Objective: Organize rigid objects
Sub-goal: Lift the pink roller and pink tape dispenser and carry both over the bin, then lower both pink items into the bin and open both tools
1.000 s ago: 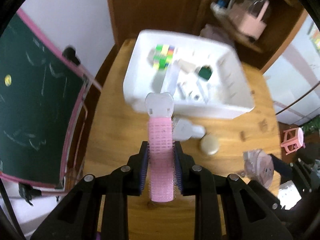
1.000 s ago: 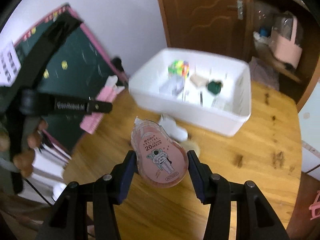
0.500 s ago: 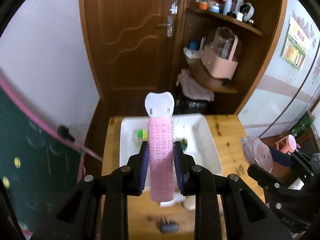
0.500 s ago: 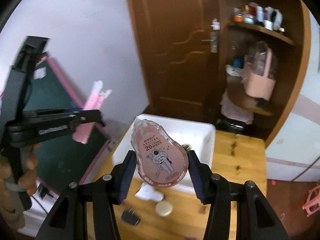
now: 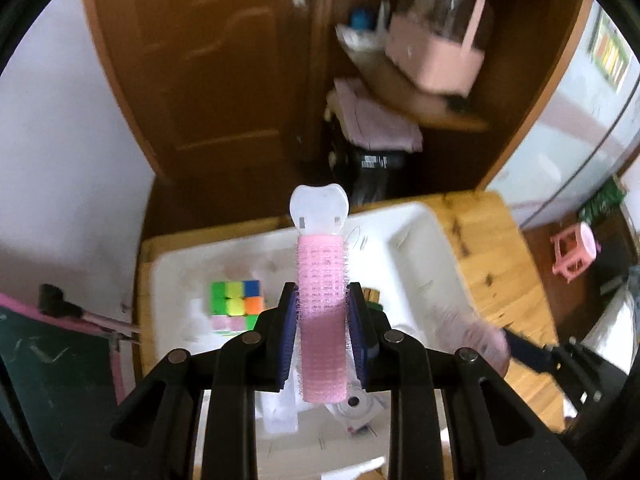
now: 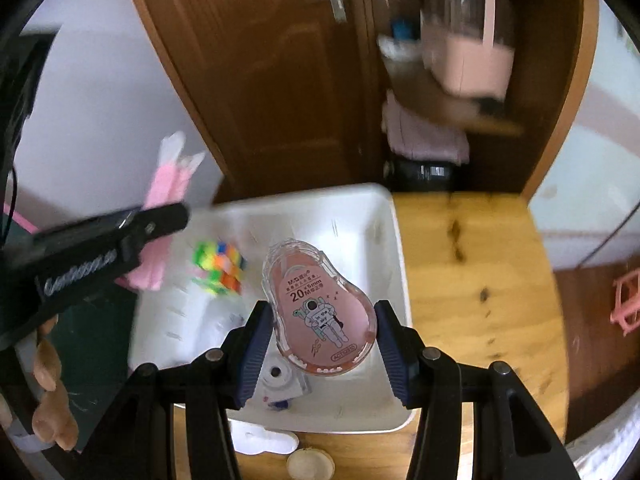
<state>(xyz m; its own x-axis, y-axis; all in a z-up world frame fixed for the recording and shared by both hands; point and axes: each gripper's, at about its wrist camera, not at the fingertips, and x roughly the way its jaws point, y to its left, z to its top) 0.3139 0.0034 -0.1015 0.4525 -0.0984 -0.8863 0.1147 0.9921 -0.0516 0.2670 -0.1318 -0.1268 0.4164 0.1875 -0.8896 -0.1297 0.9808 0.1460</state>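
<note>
My left gripper (image 5: pixel 322 320) is shut on a pink hair roller (image 5: pixel 322 292) with a white clip end, hanging over the white bin (image 5: pixel 424 248). My right gripper (image 6: pixel 324 336) is shut on a pink correction tape dispenser (image 6: pixel 320 312) with an astronaut print, also above the white bin (image 6: pixel 384 216). Inside the bin lie a colourful puzzle cube (image 5: pixel 236 300), clear plastic pieces and a small white tape part (image 6: pixel 280 376). In the right wrist view the left gripper (image 6: pixel 160 220) and its roller (image 6: pixel 168 172) show at the left, blurred, with a person's fingers (image 6: pixel 48 384) below.
The bin stands on a wooden table (image 6: pixel 472 280). A white object (image 6: pixel 260 440) and a round beige lid (image 6: pixel 310 466) lie on the table in front of the bin. A green chalkboard (image 5: pixel 40 380) stands at the left. Behind are a wooden door (image 5: pixel 208 60) and shelves.
Both grippers have travelled forward and tilted down, from short of the bin to above its inside. Each keeps its object. The views are blurred by motion.
</note>
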